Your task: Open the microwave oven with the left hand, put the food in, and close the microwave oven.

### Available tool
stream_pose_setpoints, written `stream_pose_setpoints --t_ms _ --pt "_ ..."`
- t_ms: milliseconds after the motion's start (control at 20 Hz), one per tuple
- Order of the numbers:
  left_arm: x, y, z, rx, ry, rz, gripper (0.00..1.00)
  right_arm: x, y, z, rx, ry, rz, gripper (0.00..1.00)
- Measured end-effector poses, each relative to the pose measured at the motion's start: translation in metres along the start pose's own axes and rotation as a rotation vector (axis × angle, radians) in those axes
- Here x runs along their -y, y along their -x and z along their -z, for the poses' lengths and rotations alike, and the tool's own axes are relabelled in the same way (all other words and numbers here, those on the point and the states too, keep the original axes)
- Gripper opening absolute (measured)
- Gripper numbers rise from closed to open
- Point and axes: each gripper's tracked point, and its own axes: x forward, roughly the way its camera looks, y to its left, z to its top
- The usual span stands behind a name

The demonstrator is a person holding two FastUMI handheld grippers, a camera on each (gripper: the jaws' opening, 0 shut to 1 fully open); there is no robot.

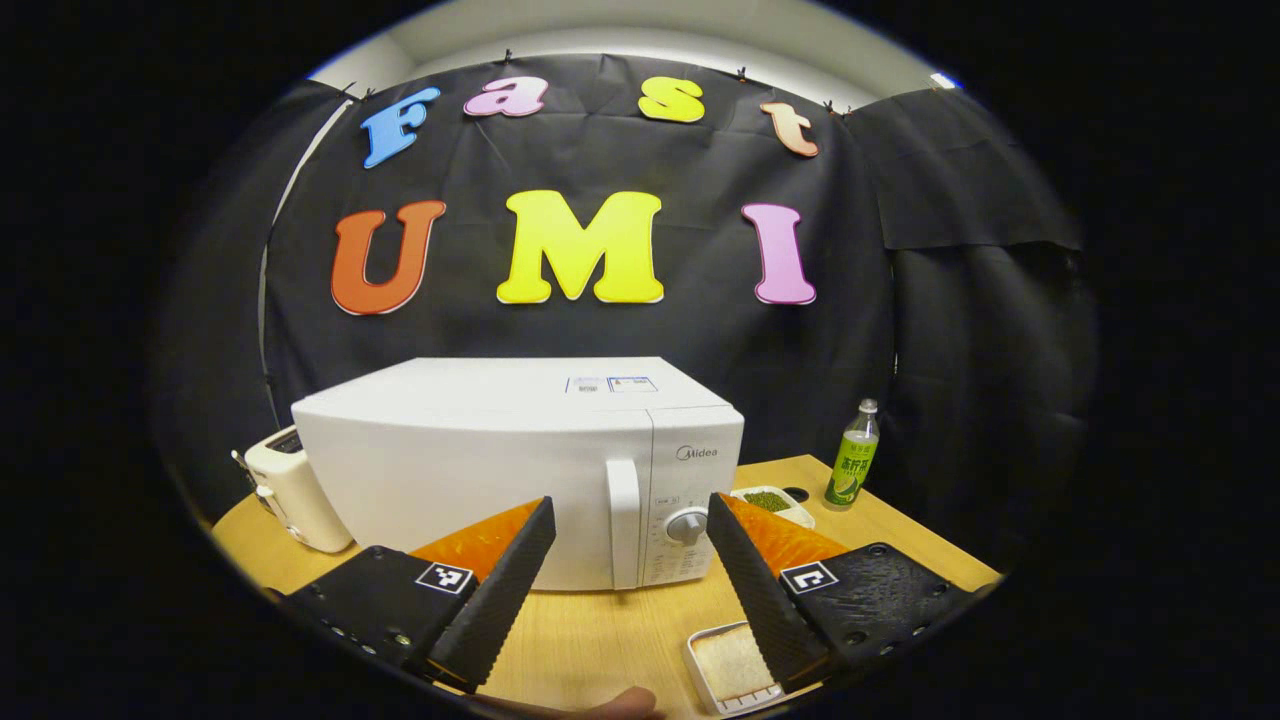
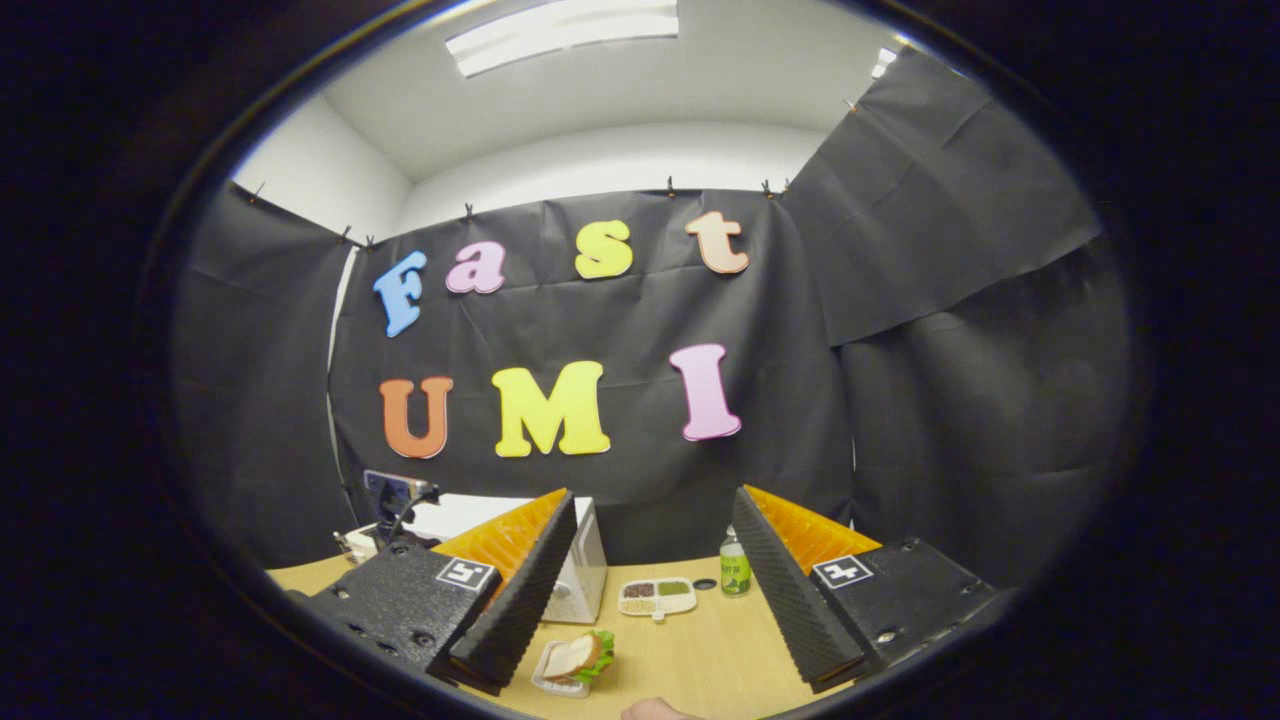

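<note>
On round wooden desk (image 1: 600,640), white boxy microwave oven (image 1: 480,460) shut; stiff white vertical door handle (image 1: 622,520) my hold. Left gripper (image 1: 630,590), right gripper (image 2: 650,610) fingers apart, empty. Soft sandwich on small white tray (image 2: 575,660) near front edge: light, squashy, lift by tray.

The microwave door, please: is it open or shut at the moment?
Shut: the microwave door lies flush with the control panel, its handle untouched.

Black cloth wall (image 2: 760,330) – wooden table (image 2: 700,650) (ceiling light (image 2: 560,35))
</note>
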Motion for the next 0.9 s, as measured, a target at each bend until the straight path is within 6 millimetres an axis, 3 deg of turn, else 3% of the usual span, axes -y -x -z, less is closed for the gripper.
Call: stream_pose_setpoints --t_ms 50,100,150,300,350,400,550,650,700,750,800,850,900 --pt "0.006 -0.009 0.007 -0.007 0.004 0.009 0.85 0.004 -0.004 0.003 -0.003 0.003 0.003 1.00" --pt "0.006 -0.019 0.014 -0.010 -0.002 0.001 0.85 0.007 -0.006 0.008 -0.010 0.008 0.005 1.00" --pt "0.006 -0.027 0.019 -0.014 -0.015 -0.003 0.95 0.007 -0.008 0.012 -0.018 0.012 0.001 1.00" --pt "0.003 -0.045 0.032 -0.018 -0.034 -0.032 0.94 0.016 -0.013 0.020 -0.030 -0.001 -0.009 1.00" --pt "0.007 -0.049 0.036 -0.020 -0.021 -0.020 0.82 0.020 -0.015 0.024 -0.033 -0.006 -0.007 1.00" --pt "0.007 -0.053 0.039 -0.022 -0.014 -0.022 0.90 0.025 -0.017 0.028 -0.039 -0.010 -0.002 1.00" --pt "-0.003 -0.064 0.041 -0.011 -0.032 -0.052 0.90 0.037 -0.024 0.043 -0.066 -0.030 0.015 1.00" --pt "-0.017 -0.068 0.045 -0.016 -0.064 -0.112 0.77 0.053 -0.028 0.049 -0.065 -0.039 0.052 1.00" --pt "-0.025 -0.072 0.046 -0.008 -0.097 -0.144 0.63 0.060 -0.030 0.050 -0.060 -0.041 0.071 0.91" --pt "-0.032 -0.075 0.047 -0.013 -0.130 -0.170 0.52 0.063 -0.031 0.053 -0.060 -0.045 0.085 1.00" --pt "-0.031 -0.076 0.047 -0.003 -0.133 -0.174 0.52 0.065 -0.032 0.054 -0.061 -0.044 0.093 0.91" --pt "-0.029 -0.073 0.046 0.012 -0.143 -0.176 0.51 0.065 -0.032 0.056 -0.061 -0.042 0.092 0.91" --pt "-0.030 -0.076 0.049 0.008 -0.143 -0.182 0.59 0.064 -0.032 0.055 -0.062 -0.043 0.088 0.91"
